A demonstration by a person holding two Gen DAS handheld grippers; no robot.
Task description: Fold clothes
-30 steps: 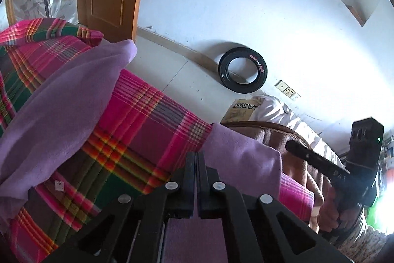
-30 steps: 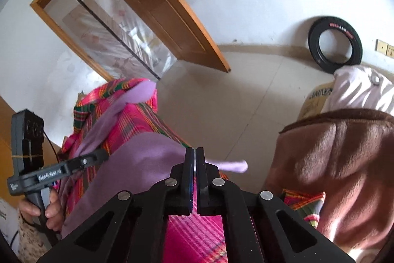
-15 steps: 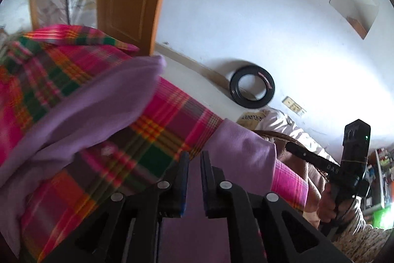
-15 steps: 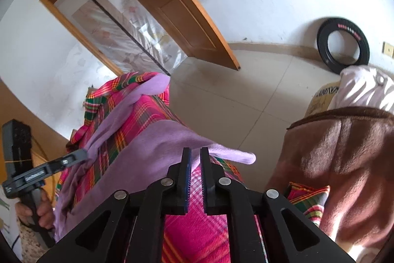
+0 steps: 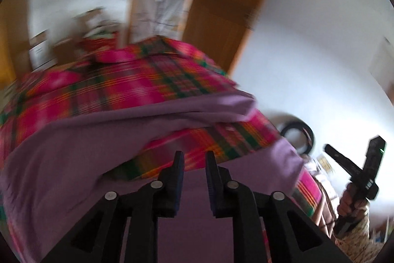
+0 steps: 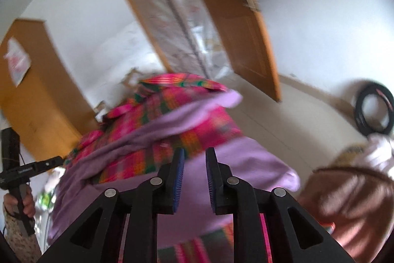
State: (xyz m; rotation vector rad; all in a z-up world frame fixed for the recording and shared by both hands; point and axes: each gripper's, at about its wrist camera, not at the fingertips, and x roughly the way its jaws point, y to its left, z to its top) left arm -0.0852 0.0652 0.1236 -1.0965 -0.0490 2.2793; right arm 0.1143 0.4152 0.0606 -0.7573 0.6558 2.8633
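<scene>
- Plaid cloth (image 5: pixel 128 88) is covering the surface; a purple garment (image 5: pixel 81 139) is lying across it.
- A tyre (image 6: pixel 374 110) is leaning against the wall.
- Left hand-held gripper (image 5: pixel 193 164) and right hand-held gripper (image 6: pixel 194 162) are both gaping, holding nothing.

White walls (image 6: pixel 320 4); open wooden door (image 6: pixel 236 24); pale tiled floor (image 6: pixel 283 120); 1 black tyre (image 6: pixel 374 110) against wall.

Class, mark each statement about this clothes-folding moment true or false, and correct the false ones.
1. The left claw is open. True.
2. The right claw is clamped on the cloth. False: its jaws stand apart, gripping nothing.
3. The purple garment lies on a plaid blanket. True.
4. A black tyre hangs on the wooden door. False: it stands on the floor against the wall.
</scene>
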